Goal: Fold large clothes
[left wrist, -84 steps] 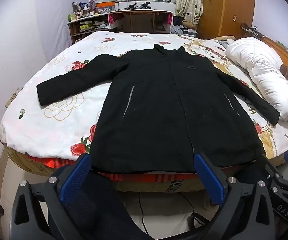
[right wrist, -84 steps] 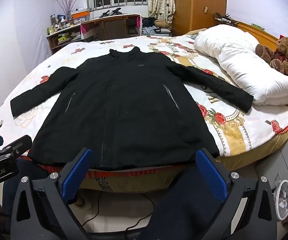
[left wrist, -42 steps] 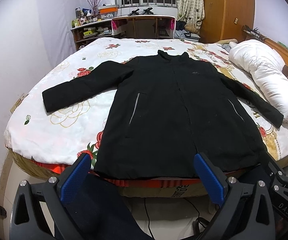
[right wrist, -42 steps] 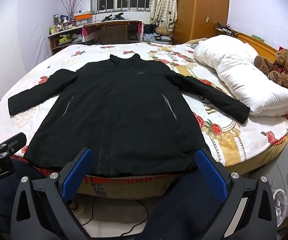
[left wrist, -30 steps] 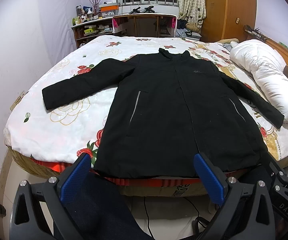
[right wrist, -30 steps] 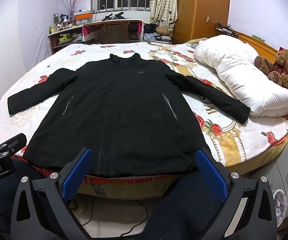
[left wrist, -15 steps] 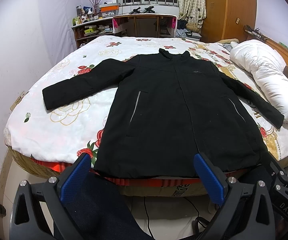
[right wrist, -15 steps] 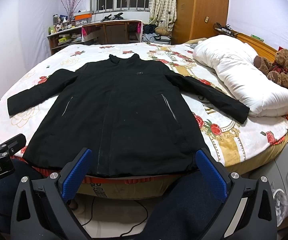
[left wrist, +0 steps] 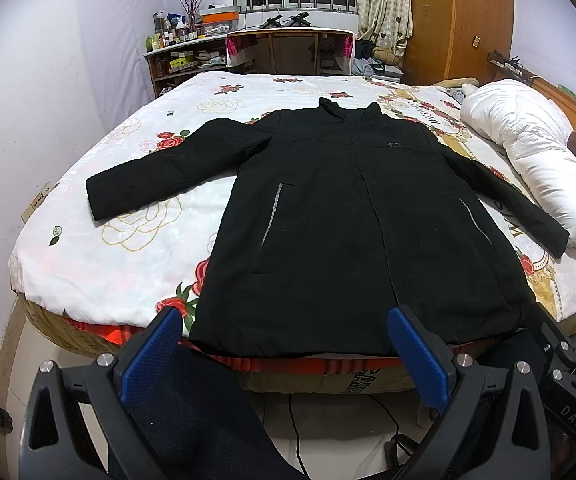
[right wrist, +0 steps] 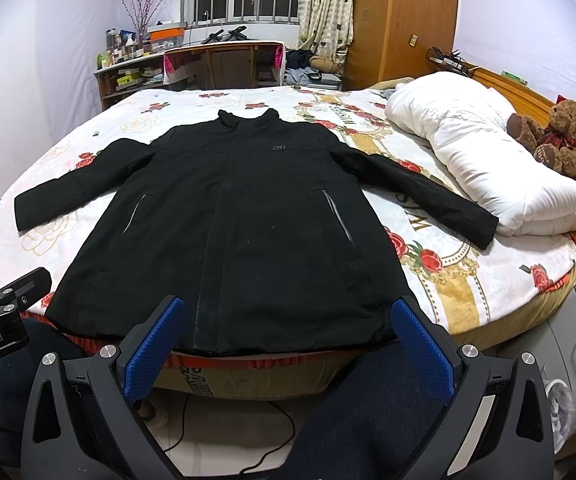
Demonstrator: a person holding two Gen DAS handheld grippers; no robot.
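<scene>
Plainly, no fold is yet made: the black coat point(left wrist: 352, 224) is laid flat, front up, on the floral bed point(left wrist: 99, 248), both sleeves spread outward and its hem at the near edge, just ahead of both sets of jaws. The left gripper point(left wrist: 288, 354) and the right gripper point(right wrist: 288, 350) are held spread wide, with nothing between them. A sleeve is probably to be taken first; the left cuff point(left wrist: 99, 200) lies far beyond and left of the left jaws. A white duvet point(right wrist: 484, 160) is seen close beside the right cuff point(right wrist: 484, 228), though contact cannot be judged.
</scene>
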